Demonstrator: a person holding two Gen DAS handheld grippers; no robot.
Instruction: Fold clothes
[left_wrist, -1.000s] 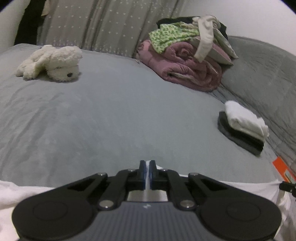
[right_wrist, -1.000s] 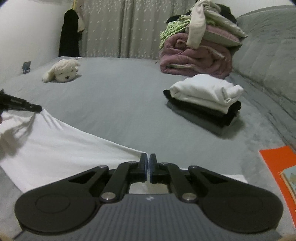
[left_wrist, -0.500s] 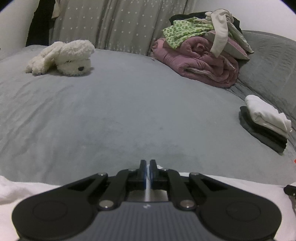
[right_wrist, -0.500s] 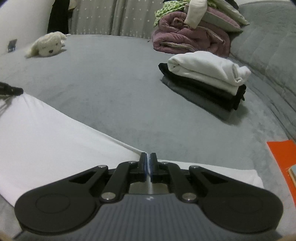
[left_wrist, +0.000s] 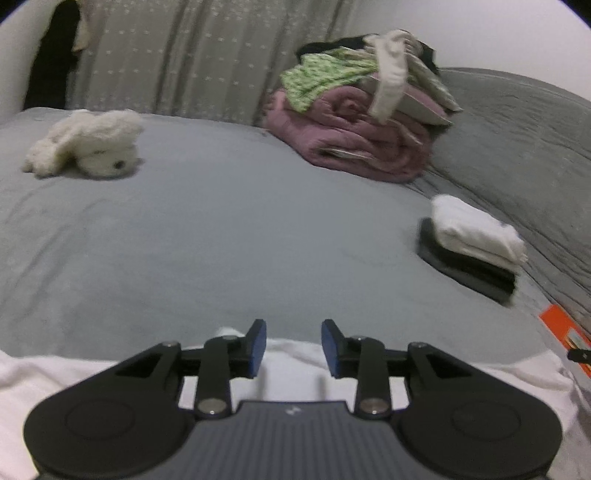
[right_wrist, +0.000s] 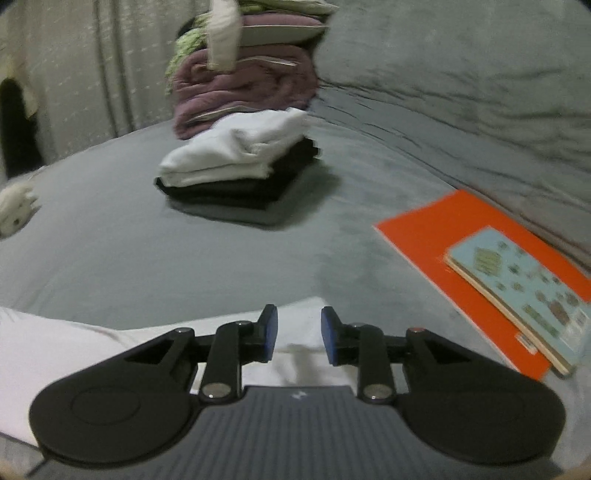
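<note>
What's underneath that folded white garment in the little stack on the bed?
The folded white garment rests on a folded black garment, with a greyer layer showing along the bottom edge. How many pieces make up that dark part is hidden. The stack sits on the grey bed cover.

Bed (left_wrist: 229, 229) centre ahead of left gripper (left_wrist: 293, 343): bare grey cover, free passage. Plush toy (left_wrist: 88, 147) far left, well apart. Pink blanket pile (left_wrist: 354, 144) blocks far right corner. Folded stack (right_wrist: 240, 166) ahead of right gripper (right_wrist: 299, 334), open cover between. Orange folder (right_wrist: 443, 236) with book (right_wrist: 517, 284) on it, right side, obstructs. White garment (right_wrist: 66, 343) beneath both grippers.
</note>
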